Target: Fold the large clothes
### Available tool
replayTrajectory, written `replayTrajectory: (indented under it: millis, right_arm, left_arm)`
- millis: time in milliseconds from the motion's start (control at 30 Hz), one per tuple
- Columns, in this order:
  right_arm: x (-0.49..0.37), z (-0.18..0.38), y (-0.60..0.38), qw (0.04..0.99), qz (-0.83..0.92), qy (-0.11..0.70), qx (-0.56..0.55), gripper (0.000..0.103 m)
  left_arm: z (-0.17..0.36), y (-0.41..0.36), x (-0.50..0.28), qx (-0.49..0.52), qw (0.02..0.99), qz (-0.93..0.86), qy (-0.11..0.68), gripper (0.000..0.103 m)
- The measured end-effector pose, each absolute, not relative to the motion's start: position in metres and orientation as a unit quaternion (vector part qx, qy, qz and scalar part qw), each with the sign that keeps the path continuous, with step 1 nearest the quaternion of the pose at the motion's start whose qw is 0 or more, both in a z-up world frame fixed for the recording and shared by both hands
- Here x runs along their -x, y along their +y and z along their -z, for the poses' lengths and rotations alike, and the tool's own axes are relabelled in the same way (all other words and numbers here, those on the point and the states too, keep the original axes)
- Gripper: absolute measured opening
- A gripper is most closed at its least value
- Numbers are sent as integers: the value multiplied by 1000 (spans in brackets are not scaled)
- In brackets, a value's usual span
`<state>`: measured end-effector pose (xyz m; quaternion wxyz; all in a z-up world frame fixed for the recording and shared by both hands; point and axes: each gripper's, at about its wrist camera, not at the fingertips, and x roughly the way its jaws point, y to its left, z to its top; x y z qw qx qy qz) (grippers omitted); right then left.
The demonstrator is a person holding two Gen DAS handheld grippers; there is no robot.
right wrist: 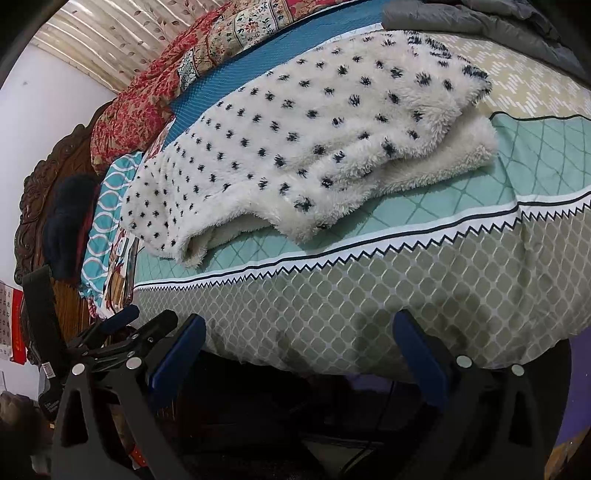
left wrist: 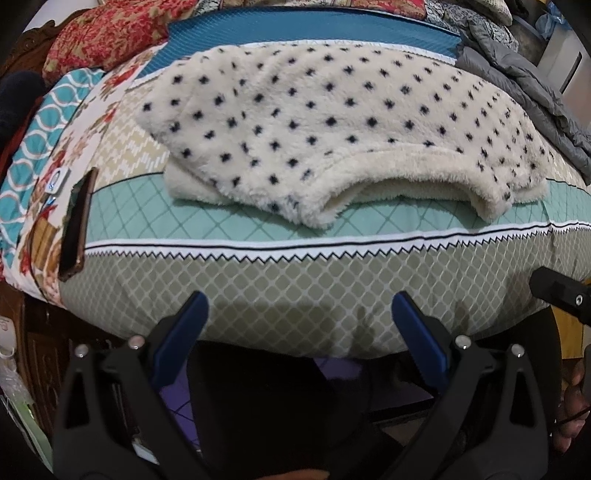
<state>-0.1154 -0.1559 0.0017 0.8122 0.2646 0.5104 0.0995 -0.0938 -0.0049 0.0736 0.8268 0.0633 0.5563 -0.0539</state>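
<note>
A cream fleece garment [left wrist: 332, 129] with dark spots lies folded on the bed, its plain fluffy lining showing along the near edge; in the right wrist view the garment [right wrist: 295, 140] runs from centre left to upper right. My left gripper [left wrist: 299, 299] hovers at the bed's near edge, short of the garment, open with nothing between its blue fingers [left wrist: 184, 332]. My right gripper [right wrist: 299, 317] stands the same way at the bed's edge, jaws apart and empty. Each gripper shows in the other's view: the right gripper [left wrist: 554, 291] at the right edge, the left gripper [right wrist: 144, 319] at lower left.
A patterned bedsheet [left wrist: 295, 280] covers the bed. A dark phone [left wrist: 77, 229] lies near the left side. Red floral quilts [left wrist: 110, 33] are piled at the far left, and a grey padded jacket [left wrist: 517, 81] at the far right. A carved wooden headboard [right wrist: 40, 192] stands at left.
</note>
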Motion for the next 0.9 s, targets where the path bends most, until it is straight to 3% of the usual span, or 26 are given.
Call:
replayTrajectory:
  millis: [900]
  right_arm:
    - [115,-1,-155,813,-100,510,-263,22]
  left_arm:
    - [-72,-2,93,-55,819,51,569,96]
